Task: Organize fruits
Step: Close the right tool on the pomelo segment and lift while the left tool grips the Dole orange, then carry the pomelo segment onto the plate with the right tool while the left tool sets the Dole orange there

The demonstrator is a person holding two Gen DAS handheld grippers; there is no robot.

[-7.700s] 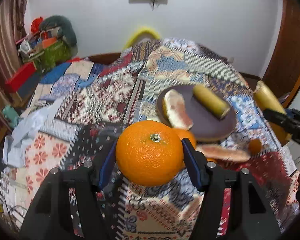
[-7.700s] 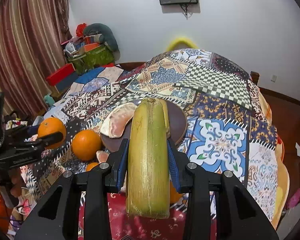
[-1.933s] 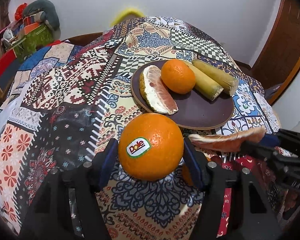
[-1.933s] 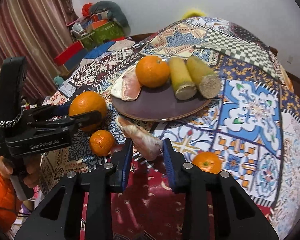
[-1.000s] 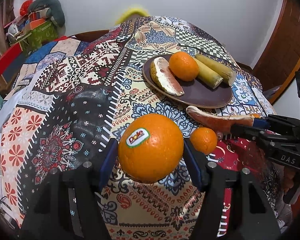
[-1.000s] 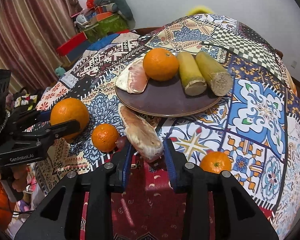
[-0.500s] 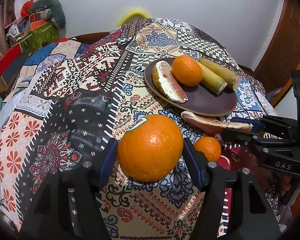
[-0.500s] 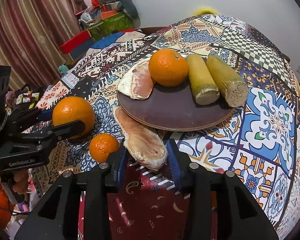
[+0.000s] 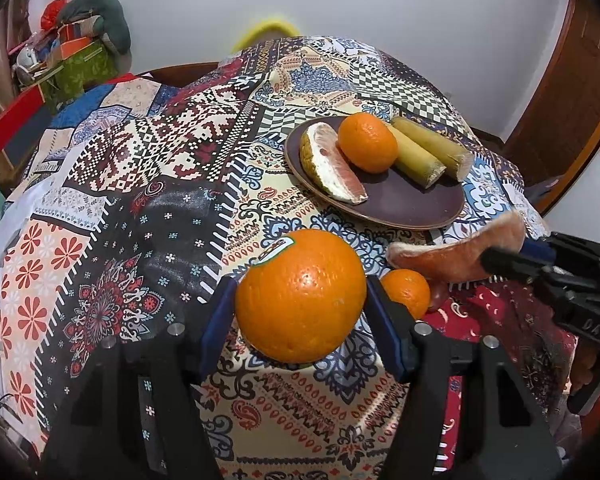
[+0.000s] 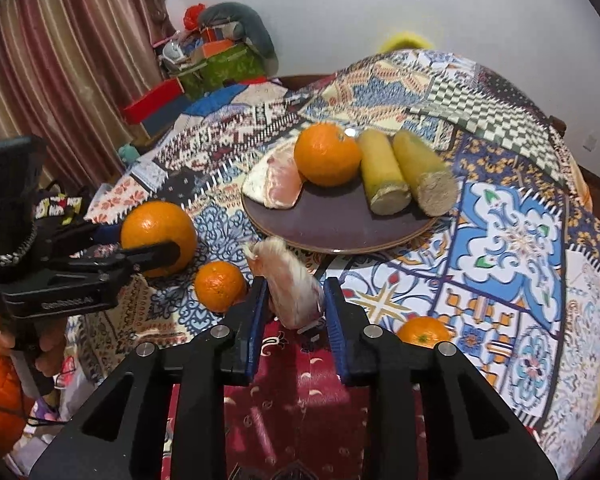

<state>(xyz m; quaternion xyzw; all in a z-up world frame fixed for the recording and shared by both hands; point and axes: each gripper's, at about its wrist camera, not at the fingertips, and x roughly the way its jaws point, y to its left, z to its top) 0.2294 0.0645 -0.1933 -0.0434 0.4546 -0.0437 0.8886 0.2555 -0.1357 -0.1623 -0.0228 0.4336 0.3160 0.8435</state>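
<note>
Hiding small orange (image 9: 406,292) | big orange (image 9: 300,296) clamped, left hand-held gripper (image 9: 300,312)

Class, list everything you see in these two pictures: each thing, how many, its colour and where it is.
Plate: one, dark brown, on the cloth.
Oranges: four; one on the plate, one large in the left gripper, two small on the cloth.
Pomelo wedges: two, pink-white; one on the plate, one in the right gripper.
Cane pieces: two, yellow-green, on the plate.
Cloth: one, patchwork, covering the table.
Left gripper: black, blue pads, shut.
Right gripper: same, shut.
</note>
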